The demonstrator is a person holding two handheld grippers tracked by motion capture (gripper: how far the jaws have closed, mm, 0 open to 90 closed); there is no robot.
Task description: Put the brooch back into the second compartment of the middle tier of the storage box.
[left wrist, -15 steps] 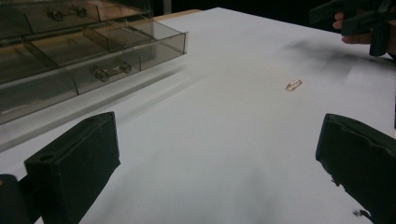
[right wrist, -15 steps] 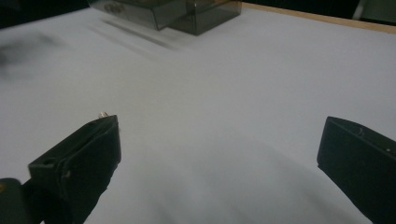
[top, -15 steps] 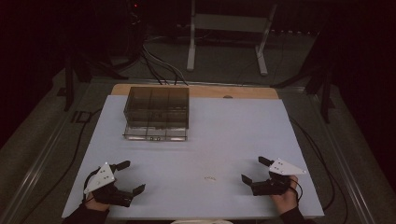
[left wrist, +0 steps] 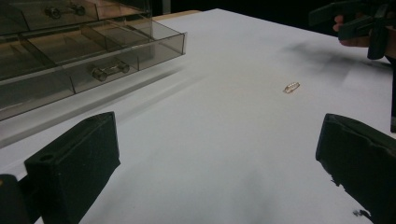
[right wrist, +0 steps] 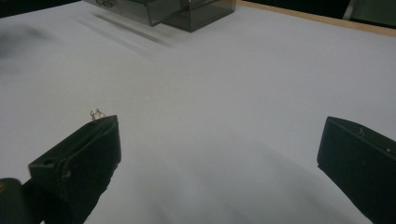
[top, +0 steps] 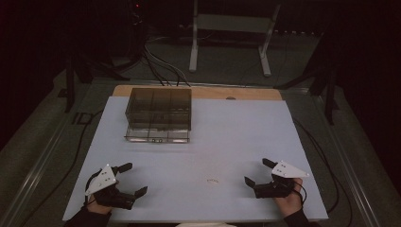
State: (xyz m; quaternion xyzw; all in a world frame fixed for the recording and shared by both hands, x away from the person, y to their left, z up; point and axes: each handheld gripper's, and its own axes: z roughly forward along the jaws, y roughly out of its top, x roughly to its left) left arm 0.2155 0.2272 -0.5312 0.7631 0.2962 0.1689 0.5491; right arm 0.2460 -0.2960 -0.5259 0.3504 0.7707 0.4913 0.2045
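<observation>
Resting low at the near edge of the white table [top: 236, 127], the left gripper [top: 126, 180] and the right gripper [top: 257, 171] both have their jaws spread wide with nothing between them. One small gold ring [top: 213, 180] lies flat on the table between the two grippers, nearer the right one and apart from both. In the left gripper view the ring [left wrist: 291, 87] sits ahead of the jaws at about one o'clock, beyond their tips, with the right gripper [left wrist: 355, 21] farther off at two o'clock. In the right gripper view the ring [right wrist: 96, 113] peeks out just past the tip of the jaw on the picture's left, at about ten o'clock, outside the gap. Farther back, at eleven o'clock in the high view, stands one smoky clear drawer box [top: 159, 113], its lowest drawer pulled out. Two small metal pieces [left wrist: 109, 71] show inside its compartments.
</observation>
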